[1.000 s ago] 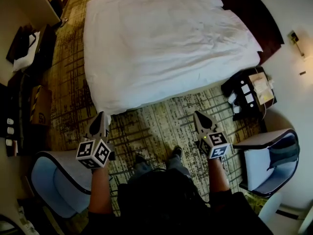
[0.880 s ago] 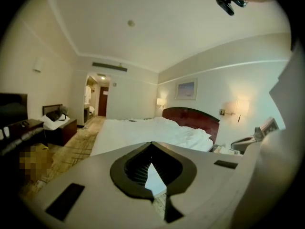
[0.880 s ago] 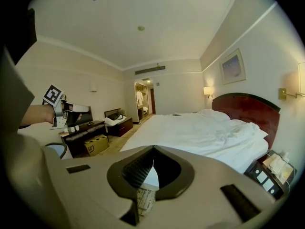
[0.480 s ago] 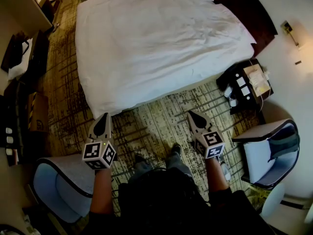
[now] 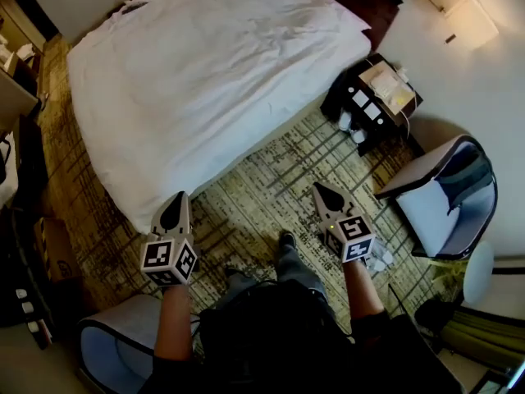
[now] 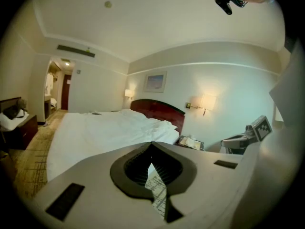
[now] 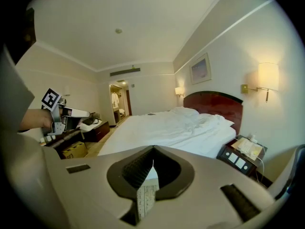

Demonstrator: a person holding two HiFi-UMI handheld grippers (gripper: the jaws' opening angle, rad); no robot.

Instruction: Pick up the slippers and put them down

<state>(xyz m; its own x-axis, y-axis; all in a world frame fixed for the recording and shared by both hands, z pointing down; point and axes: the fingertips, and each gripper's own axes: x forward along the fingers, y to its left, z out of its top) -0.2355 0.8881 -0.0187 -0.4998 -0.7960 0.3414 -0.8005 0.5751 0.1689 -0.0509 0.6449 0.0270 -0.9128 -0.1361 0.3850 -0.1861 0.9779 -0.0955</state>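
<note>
1. Both left gripper [image 5: 175, 199] and right gripper [image 5: 322, 190] carry fingers pressed together, empty.
2. Pale shapes [image 5: 379, 258] on the carpet [image 5: 262, 195] beside right gripper may be slippers.
3. We judge everything undone.

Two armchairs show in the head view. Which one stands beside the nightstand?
The armchair at the picture's right, just below the nightstand; the other armchair sits at lower left, far from it.
</note>
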